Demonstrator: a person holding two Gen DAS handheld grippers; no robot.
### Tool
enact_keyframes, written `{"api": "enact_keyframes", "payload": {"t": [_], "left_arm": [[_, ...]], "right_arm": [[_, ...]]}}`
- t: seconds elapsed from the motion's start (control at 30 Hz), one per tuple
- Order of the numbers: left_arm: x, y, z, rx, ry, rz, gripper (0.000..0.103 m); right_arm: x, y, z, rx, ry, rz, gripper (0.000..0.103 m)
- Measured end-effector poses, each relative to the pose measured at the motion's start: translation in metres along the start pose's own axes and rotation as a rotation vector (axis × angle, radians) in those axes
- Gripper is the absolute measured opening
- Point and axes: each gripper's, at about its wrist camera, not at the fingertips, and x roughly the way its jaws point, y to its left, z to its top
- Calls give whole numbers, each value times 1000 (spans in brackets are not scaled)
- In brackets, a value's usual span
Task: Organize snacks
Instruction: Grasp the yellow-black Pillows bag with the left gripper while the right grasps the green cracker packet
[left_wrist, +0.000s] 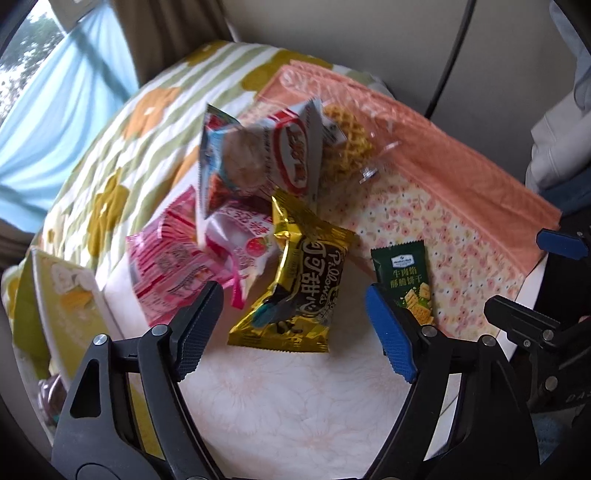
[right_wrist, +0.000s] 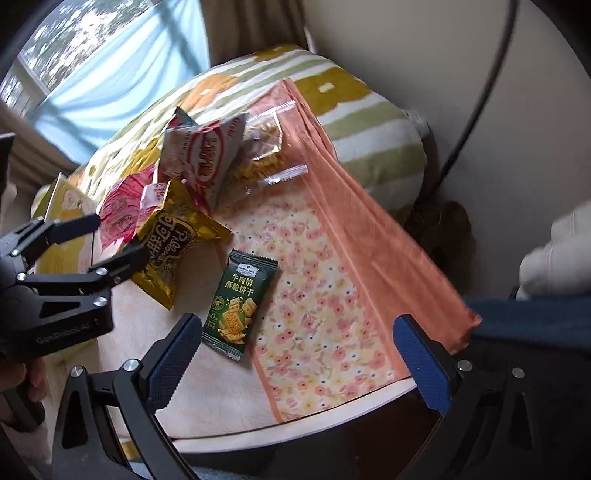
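The worktop (right_wrist: 236, 413) is the largest thing, one pale round-edged surface whose near rim curves under the right tool (right_wrist: 295, 354). Beyond it lies one bed cover (right_wrist: 354, 122) with green stripes and mustard flowers. One cloth (right_wrist: 325, 302), floral in the middle with a plain orange border, runs from just ahead of the right tool away to the far edge of the worktop; its border hangs over the rim to that tool's right.

Six snacks can be counted. Ahead of the left tool (left_wrist: 295, 321) five are heaped together: one clear bag of waffle biscuits (left_wrist: 347, 144) farthest off, one white-and-red packet (left_wrist: 258, 155) propped up against it, one pink packet (left_wrist: 173, 266) to the tool's front left, one smaller white strawberry packet (left_wrist: 243, 240) on top of it, and one gold packet (left_wrist: 299, 291) nearest. One green cracker packet (right_wrist: 240, 299) lies alone, flat, just ahead of the right tool's left finger and partly on the cloth's edge.

The left tool is partly open, its pads standing either side of the gold packet's near end without pressing it, as far as can be seen. The right tool is wide open and empty.

Bare worktop lies beneath both tools up to the near rim; the floral cloth to the right of the green packet is also free.

One yellow box (left_wrist: 70, 306) stands at the left rim.
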Motion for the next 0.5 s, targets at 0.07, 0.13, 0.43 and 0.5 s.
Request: {"api": "enact_keyframes", "payload": {"t": [0.07,0.13,0.43,0.5], "left_arm": [[10,-4,-1,42,10,-3,76],[19,-8,-3,81,21,-1,76],[45,-27,0,217,34,20,73],[49,-30,1,226,40,20,66]], "right_arm": [[7,0,-6,39,2,6,103],[15,1,-13,55,5,-2,103],[36,20,-34,89,-23,-38,103],[38,25,-36,78,-30,-58,103]]}}
